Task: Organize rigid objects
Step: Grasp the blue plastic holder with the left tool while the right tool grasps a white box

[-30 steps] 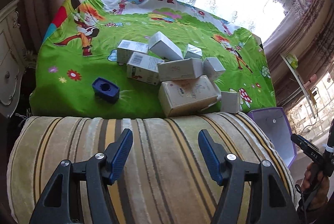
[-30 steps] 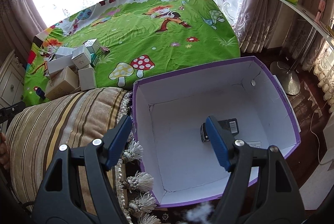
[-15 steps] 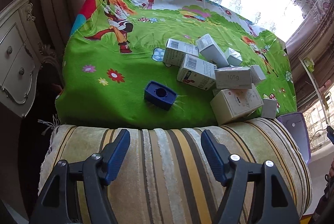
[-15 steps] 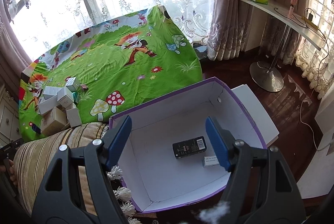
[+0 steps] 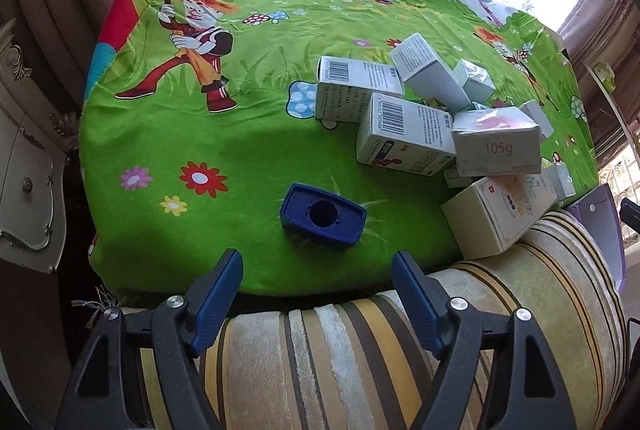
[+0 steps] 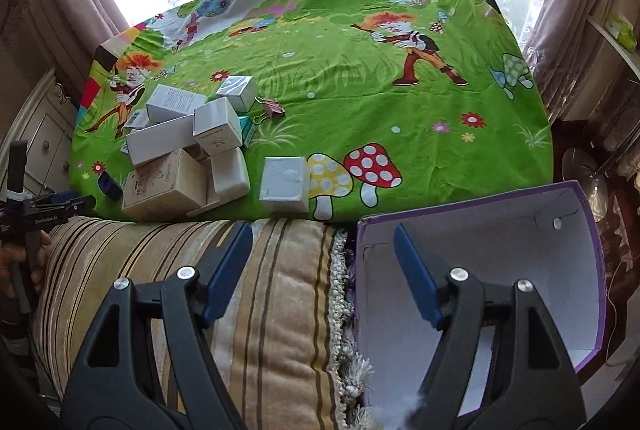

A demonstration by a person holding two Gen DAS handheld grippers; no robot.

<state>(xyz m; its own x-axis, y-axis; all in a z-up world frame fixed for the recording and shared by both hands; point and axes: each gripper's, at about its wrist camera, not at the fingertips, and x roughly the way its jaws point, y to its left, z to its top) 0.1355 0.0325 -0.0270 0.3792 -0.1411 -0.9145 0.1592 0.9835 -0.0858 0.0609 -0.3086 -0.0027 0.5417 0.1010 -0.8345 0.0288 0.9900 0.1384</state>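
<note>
A small blue box (image 5: 322, 220) with a round hole lies on the green cartoon cloth (image 5: 240, 149), just beyond my left gripper (image 5: 318, 270). Its jaws are opening and nothing is between them. To the right, several white and cream cartons (image 5: 420, 125) lie in a heap. My right gripper (image 6: 322, 242) hangs open and empty over the seam between the striped cushion (image 6: 160, 270) and the purple-rimmed bin (image 6: 460, 211). A white cube carton (image 6: 286, 183) sits just ahead of it, with the carton heap (image 6: 188, 145) and the blue box (image 6: 109, 186) further left.
A pink binder clip (image 6: 272, 109) lies behind the heap. The striped cushion (image 5: 360, 350) runs along the cloth's near edge. A white cabinet (image 5: 24, 189) stands to the left. Curtains and a window close off the far side. The left gripper's handle (image 6: 40, 209) shows at the right wrist view's left edge.
My left gripper has moved in over the cushion toward the blue box and its jaws have widened. My right gripper has swung left from above the bin, whose black box is out of sight.
</note>
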